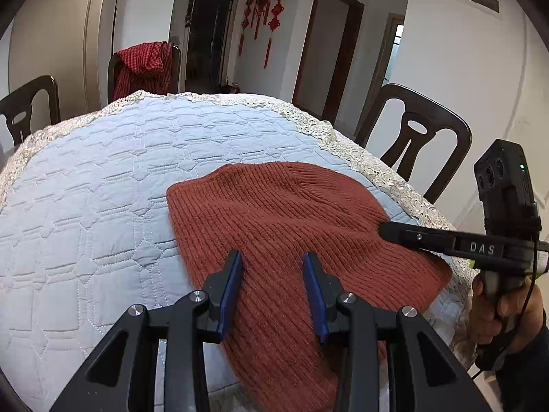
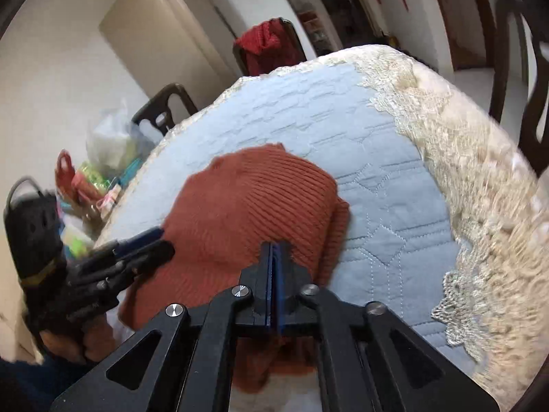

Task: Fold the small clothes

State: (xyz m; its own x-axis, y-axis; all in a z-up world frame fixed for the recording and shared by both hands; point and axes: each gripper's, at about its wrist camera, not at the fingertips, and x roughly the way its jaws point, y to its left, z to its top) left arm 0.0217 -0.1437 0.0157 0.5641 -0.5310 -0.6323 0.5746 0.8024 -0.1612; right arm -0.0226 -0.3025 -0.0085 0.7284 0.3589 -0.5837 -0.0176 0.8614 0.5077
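A rust-red ribbed knit hat point(image 1: 274, 219) lies on the light blue quilted table cover point(image 1: 103, 178). My left gripper point(image 1: 272, 257) is open, its blue pads just above the hat's near part. My right gripper point(image 1: 384, 230) comes in from the right and meets the hat's right edge. In the right wrist view the right gripper point(image 2: 274, 247) is shut, its pads pressed together on the hat point(image 2: 247, 199), whose near edge hangs below it. The left gripper point(image 2: 151, 240) shows at the left over the hat's edge.
Cream lace trim point(image 2: 463, 171) borders the table cover. Dark wooden chairs point(image 1: 422, 137) stand around the table; one holds a red checked cloth point(image 1: 144, 65). A heap of bags and colourful items point(image 2: 99, 171) sits beyond the table's left side.
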